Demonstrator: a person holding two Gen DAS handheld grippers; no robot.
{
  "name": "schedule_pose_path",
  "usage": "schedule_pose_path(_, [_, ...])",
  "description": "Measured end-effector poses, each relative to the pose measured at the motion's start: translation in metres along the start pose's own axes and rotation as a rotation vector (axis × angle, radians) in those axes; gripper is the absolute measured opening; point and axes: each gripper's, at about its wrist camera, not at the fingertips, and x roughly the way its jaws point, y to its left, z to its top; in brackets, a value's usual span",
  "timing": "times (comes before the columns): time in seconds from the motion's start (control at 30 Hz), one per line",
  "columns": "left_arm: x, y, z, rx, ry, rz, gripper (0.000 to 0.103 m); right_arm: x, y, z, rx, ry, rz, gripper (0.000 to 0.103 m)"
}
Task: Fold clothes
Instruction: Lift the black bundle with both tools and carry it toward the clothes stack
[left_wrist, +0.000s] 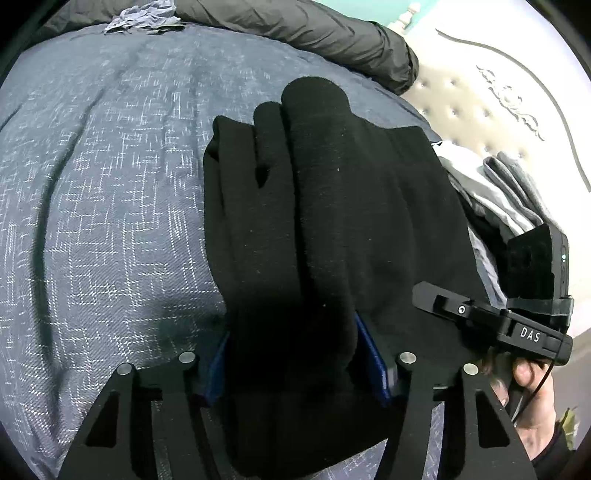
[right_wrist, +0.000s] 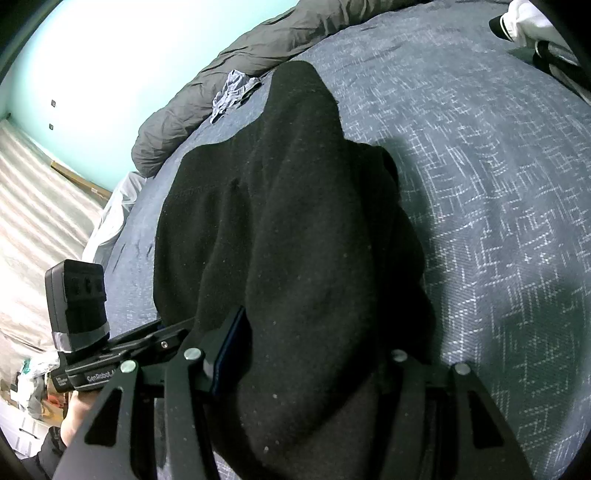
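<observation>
The black fleece garment (left_wrist: 332, 221), folded into thick layers, lies on the bed's blue-grey woven cover (left_wrist: 92, 221). The left tool (left_wrist: 291, 369) pinches a thick fold of it between blue pads. The right tool (right_wrist: 306, 369) likewise pinches a bulky fold. A dark grey duvet (left_wrist: 314, 33) lies at twelve o'clock.

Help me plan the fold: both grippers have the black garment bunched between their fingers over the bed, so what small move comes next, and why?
Probably lower it onto the blue bedspread and flatten it. The black garment sits as a thick roll between the left gripper and the right gripper fingers, already folded lengthwise.
</observation>
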Motion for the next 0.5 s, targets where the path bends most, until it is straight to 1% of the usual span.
schedule_pose_path(0.03, [-0.001, -0.001, 0.001, 0.008, -0.001, 0.003, 0.06, -0.001, 0.0, 0.0, -0.004, -0.003, 0.001, 0.053])
schedule_pose_path(0.07, [-0.001, -0.003, 0.003, 0.015, -0.003, 0.007, 0.056, -0.002, 0.001, 0.0, -0.007, -0.006, 0.002, 0.052])
schedule_pose_path(0.17, [0.003, -0.011, 0.01, 0.025, -0.009, 0.009, 0.049, -0.004, 0.003, 0.0, -0.024, -0.015, 0.006, 0.044])
schedule_pose_path(0.23, [0.002, -0.01, 0.013, 0.024, -0.01, 0.004, 0.047, -0.005, 0.005, 0.0, -0.039, -0.026, 0.015, 0.039])
schedule_pose_path(0.3, [-0.002, -0.009, 0.011, 0.02, -0.013, -0.003, 0.042, -0.006, 0.004, 0.0, -0.036, -0.032, 0.027, 0.037])
schedule_pose_path(0.37, [-0.012, 0.001, 0.015, 0.024, -0.016, -0.004, 0.038, -0.009, 0.005, 0.001, -0.033, -0.039, 0.04, 0.035])
schedule_pose_path(0.4, [-0.013, -0.002, 0.014, 0.028, -0.021, -0.001, 0.035, -0.01, 0.005, 0.001, -0.033, -0.042, 0.048, 0.034])
schedule_pose_path(0.47, [-0.029, 0.001, 0.006, 0.036, -0.028, 0.003, 0.033, -0.013, 0.008, 0.002, -0.039, -0.05, 0.053, 0.034])
schedule_pose_path(0.5, [-0.03, 0.003, 0.011, 0.039, -0.029, 0.003, 0.032, -0.015, 0.011, 0.002, -0.047, -0.054, 0.052, 0.033])
